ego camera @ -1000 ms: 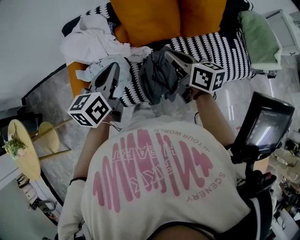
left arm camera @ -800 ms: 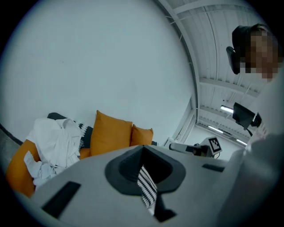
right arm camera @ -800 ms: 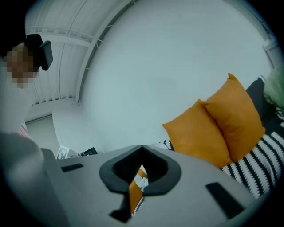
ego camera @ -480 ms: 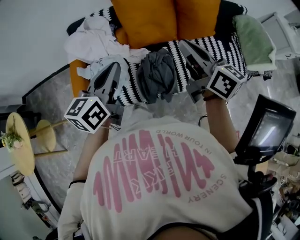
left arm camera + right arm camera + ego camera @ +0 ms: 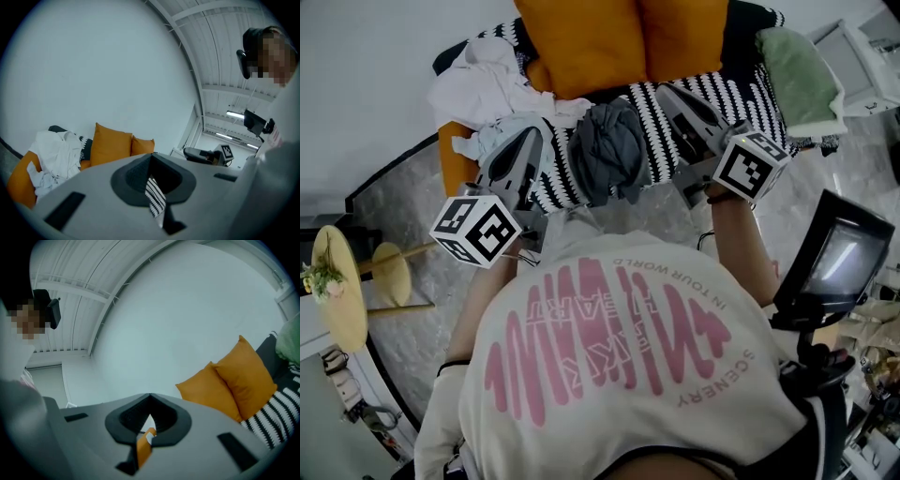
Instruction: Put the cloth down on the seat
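Observation:
The dark grey cloth (image 5: 607, 150) lies crumpled on the black-and-white striped seat (image 5: 748, 92), hanging a little over its front edge. My left gripper (image 5: 525, 141) hovers just left of the cloth, shut and empty, pointing at the seat. In the left gripper view the left gripper (image 5: 151, 164) shows closed jaws with striped fabric beyond. My right gripper (image 5: 668, 95) is to the right of the cloth, clear of it, shut with nothing in it. The right gripper (image 5: 149, 416) also shows its jaws together in its own view.
A pile of white clothes (image 5: 487, 80) covers the seat's left end. Two orange cushions (image 5: 581, 42) lean at the back. A green cloth (image 5: 797, 66) lies at the right end. A screen on a stand (image 5: 834, 258) is at my right, a round wooden table (image 5: 342, 295) at my left.
The right gripper has let go of the grey cloth and pulled away to the right. The cloth now rests on the seat. The left gripper has barely moved.

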A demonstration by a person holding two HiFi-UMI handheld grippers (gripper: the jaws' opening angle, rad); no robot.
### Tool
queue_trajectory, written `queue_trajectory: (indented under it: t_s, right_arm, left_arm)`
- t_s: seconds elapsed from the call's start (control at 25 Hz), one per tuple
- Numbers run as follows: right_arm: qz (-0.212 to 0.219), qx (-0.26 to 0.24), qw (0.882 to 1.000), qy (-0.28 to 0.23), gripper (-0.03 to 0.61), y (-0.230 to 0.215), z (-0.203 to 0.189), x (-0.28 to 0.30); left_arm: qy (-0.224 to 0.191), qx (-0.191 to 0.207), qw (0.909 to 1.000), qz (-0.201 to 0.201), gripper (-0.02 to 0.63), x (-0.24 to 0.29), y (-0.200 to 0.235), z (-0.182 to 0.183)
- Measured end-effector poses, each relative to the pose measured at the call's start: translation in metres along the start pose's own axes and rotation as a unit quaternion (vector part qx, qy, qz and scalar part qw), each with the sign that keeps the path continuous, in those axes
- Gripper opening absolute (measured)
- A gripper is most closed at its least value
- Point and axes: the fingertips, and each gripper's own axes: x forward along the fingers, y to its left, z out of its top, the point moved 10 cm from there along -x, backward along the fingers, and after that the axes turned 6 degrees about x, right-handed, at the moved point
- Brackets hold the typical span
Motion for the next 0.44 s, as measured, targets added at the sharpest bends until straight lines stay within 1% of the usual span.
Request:
queue_trajectory:
  t_s: [0.16, 0.44]
  right_arm:
    - [0.002, -0.004, 1.0, -0.002, 0.009, 0.0005, 0.0005, -0.0021]
    - [0.003, -0.004, 1.0, -0.002, 0.009, 0.0048, -0.0003, -0.0002]
  left_arm:
    - [-0.006, 0.003, 1.0, 0.001, 0.008, -0.0013, 0.0003, 0.0026]
    - [-0.004, 0.006, 1.0, 0.001, 0.008, -0.0047, 0.0031, 0.0028]
